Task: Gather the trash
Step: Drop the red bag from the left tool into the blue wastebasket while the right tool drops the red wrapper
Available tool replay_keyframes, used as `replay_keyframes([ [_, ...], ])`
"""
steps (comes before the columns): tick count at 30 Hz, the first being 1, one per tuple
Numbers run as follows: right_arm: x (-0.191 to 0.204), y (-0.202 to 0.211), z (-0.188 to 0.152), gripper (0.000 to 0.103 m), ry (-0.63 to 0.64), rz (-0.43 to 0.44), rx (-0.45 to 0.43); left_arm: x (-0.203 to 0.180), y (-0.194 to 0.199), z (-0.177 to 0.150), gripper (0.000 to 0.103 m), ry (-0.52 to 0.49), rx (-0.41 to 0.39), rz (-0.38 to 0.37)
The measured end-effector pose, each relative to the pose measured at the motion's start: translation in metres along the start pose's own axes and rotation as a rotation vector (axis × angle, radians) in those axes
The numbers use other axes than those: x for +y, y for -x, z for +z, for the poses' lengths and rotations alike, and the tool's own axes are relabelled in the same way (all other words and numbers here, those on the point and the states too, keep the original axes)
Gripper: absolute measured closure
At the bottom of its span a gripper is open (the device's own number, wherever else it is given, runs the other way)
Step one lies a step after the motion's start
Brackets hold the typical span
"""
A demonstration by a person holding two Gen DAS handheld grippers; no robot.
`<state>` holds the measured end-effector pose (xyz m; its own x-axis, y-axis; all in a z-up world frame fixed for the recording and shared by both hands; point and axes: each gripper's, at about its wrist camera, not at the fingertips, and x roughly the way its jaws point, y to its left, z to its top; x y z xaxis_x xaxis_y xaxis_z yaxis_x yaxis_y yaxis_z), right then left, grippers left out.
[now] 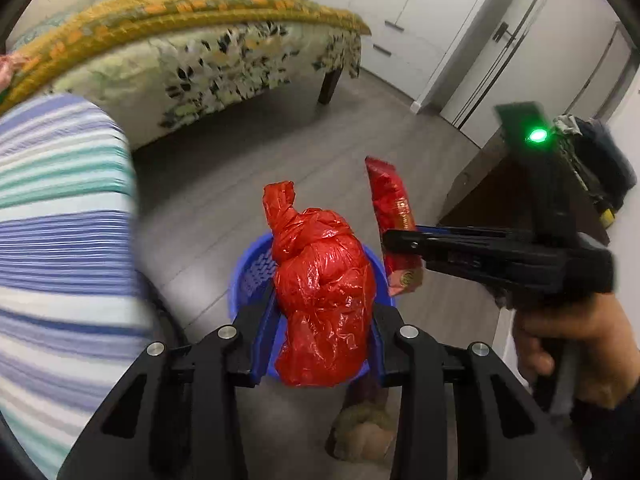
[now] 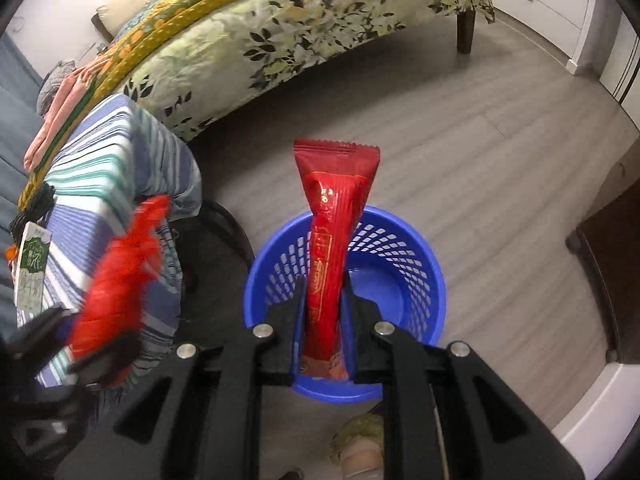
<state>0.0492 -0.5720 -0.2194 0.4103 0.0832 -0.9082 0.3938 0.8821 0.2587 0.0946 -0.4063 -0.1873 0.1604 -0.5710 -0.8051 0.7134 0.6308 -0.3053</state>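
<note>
I hold the left gripper (image 1: 320,312) clamped on the knotted red bag (image 1: 324,292) and the right gripper (image 2: 324,312) pinching the red wrapper (image 2: 334,240), both apparently poised over the blue basket (image 2: 424,264) so release drops them inside.

Red knotted bag (image 1: 326,300); red wrapper (image 2: 332,248); blue mesh basket (image 2: 400,248); striped blue-teal cloth (image 2: 116,160).

Grey wood floor (image 2: 460,168): blue basket (image 2: 400,248), bed leg (image 2: 465,32).

Left tool (image 1: 324,312) clamped, right tool (image 2: 324,308) clamped
</note>
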Motion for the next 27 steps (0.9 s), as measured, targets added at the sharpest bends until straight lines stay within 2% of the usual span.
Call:
replay_keyframes([
  [2, -0.005, -0.004, 0.001, 0.076, -0.017, -0.012, 0.0, 0.0, -0.016, 0.003, 0.056, 0.001, 0.005, -0.011],
  [3, -0.009, -0.005, 0.002, 0.058, -0.027, -0.014, 0.0, -0.001, -0.027, 0.005, 0.051, -0.005, 0.009, -0.007],
  [4, -0.013, -0.006, 0.003, 0.052, -0.04, -0.015, 0.002, -0.002, -0.036, 0.007, 0.038, -0.008, 0.015, 0.001],
  [5, -0.017, -0.006, 0.004, 0.052, -0.052, -0.018, 0.001, -0.003, -0.043, 0.01, 0.033, -0.008, 0.017, 0.009],
  [9, -0.025, 0.003, 0.008, 0.049, -0.075, -0.022, -0.027, -0.004, -0.044, 0.017, 0.03, 0.004, 0.003, 0.021],
  [11, -0.025, 0.009, 0.008, 0.045, -0.069, -0.036, -0.051, -0.008, -0.021, 0.014, 0.023, -0.003, -0.044, 0.02],
  [17, 0.003, 0.044, 0.006, 0.029, 0.004, -0.105, -0.2, -0.013, 0.057, -0.007, 0.014, -0.027, -0.178, 0.024],
  [20, 0.03, 0.064, -0.002, 0.028, 0.05, -0.101, -0.301, -0.005, 0.096, -0.032, 0.011, -0.039, -0.22, 0.058],
  [23, 0.067, 0.076, -0.012, 0.028, 0.133, -0.099, -0.383, 0.008, 0.122, -0.056, 0.011, -0.034, -0.227, 0.108],
  [27, 0.118, 0.084, -0.025, 0.028, 0.252, -0.094, -0.46, 0.049, 0.157, -0.095, 0.011, 0.028, -0.224, 0.204],
])
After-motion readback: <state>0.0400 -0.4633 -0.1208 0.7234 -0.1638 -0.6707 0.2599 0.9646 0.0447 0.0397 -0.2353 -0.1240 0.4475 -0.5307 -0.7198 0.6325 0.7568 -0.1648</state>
